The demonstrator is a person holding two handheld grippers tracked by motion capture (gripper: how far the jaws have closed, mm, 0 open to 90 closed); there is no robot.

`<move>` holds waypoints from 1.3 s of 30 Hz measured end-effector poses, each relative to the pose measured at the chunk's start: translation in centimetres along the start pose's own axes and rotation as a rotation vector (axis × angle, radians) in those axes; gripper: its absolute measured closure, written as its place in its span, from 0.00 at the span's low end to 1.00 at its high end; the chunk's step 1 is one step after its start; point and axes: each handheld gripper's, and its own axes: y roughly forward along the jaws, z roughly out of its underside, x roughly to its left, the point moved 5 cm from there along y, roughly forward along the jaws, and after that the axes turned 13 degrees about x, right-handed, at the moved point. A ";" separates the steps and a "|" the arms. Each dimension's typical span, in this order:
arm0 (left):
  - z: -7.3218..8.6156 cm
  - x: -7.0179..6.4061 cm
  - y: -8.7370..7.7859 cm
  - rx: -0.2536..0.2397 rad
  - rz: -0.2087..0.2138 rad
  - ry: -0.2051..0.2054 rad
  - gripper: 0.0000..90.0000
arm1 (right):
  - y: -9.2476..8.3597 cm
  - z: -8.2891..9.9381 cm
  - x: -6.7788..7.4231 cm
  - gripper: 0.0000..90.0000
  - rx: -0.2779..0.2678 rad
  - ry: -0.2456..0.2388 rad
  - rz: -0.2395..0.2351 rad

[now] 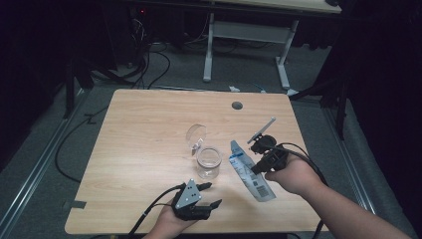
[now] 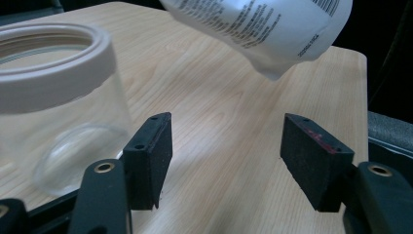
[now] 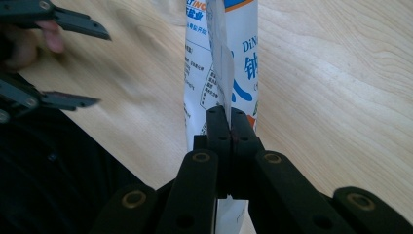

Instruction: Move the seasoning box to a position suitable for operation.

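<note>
A clear glass jar (image 1: 208, 162) stands near the table's middle, its hinged lid (image 1: 196, 134) swung up behind it. A white pouch (image 1: 248, 173) with blue print hangs tilted just right of the jar, and my right gripper (image 1: 256, 162) is shut on its side edge. In the right gripper view the jaws (image 3: 229, 124) pinch the pouch's (image 3: 221, 58) seam. My left gripper (image 1: 212, 194) is open near the front edge, just in front of the jar. In the left gripper view nothing lies between the jaws (image 2: 226, 141), with the jar (image 2: 53, 92) at left and the pouch's bottom (image 2: 265, 29) above.
The wooden table (image 1: 144, 149) has a round cable hole (image 1: 237, 105) near its far edge. Behind it stand another table's white legs (image 1: 209, 45) and floor cables (image 1: 149, 69). The left gripper (image 3: 58, 63) is blurred at the upper left of the right gripper view.
</note>
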 end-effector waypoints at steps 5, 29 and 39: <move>-0.5 -0.8 0.8 -0.014 0.018 0.018 0.38 | -0.2 -0.3 0.7 1.00 -0.001 -0.008 -0.010; -2.0 -2.6 4.2 -0.017 0.039 0.034 0.30 | -1.3 -2.1 4.1 1.00 -0.028 -0.055 -0.030; -2.7 -2.5 3.7 -0.050 0.035 0.017 0.27 | -2.0 -2.4 5.3 1.00 -0.033 -0.043 -0.042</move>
